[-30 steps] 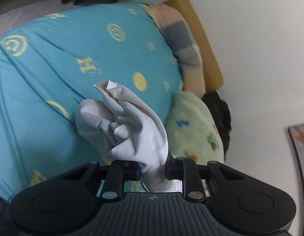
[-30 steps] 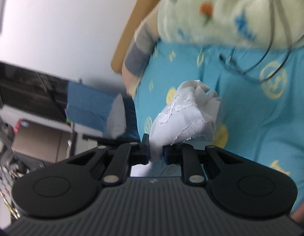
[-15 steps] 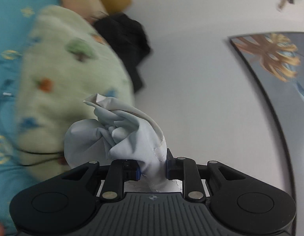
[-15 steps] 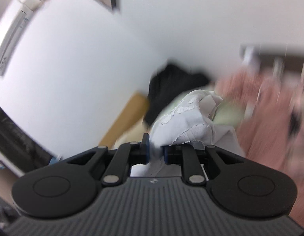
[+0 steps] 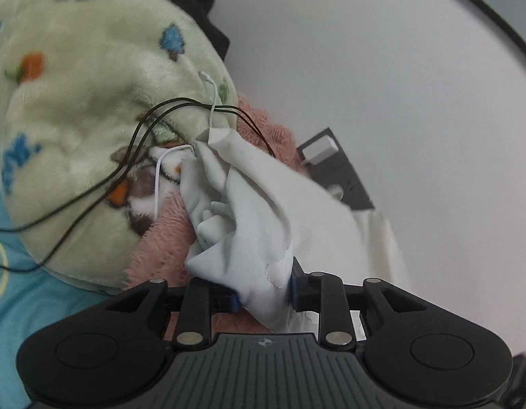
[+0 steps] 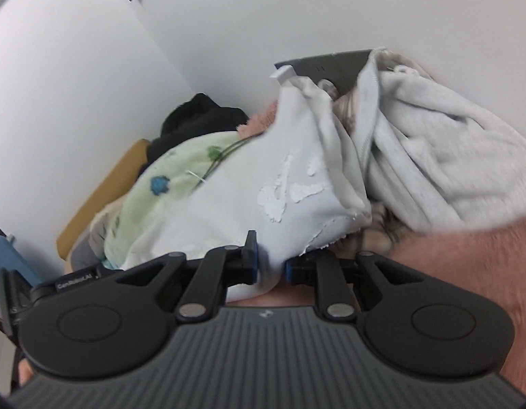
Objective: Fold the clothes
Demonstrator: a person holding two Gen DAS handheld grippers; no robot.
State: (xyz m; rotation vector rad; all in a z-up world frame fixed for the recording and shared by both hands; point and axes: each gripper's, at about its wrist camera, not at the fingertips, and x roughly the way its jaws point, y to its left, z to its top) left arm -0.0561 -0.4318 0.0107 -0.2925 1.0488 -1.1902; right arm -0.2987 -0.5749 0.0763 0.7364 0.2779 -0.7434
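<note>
Left gripper (image 5: 263,294) clamped on white garment (image 5: 259,204); right gripper (image 6: 270,266) clamped on same cloth. Garment stretched over pile: green fleece blanket (image 5: 86,95), pink fuzzy blanket (image 5: 160,238). Dark cables (image 5: 92,187) cross fleece. Grey sweatshirt (image 6: 433,150) heaped just beside. White wall (image 5: 365,68) close behind.

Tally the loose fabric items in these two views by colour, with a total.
White: 1, the garment held in both claws
Green patterned: 1, fleece blanket
Pink: 1, plush blanket
Light grey: 1, sweatshirt
Black: 1, garment
Blue: 1, sheet
Total: 6
</note>
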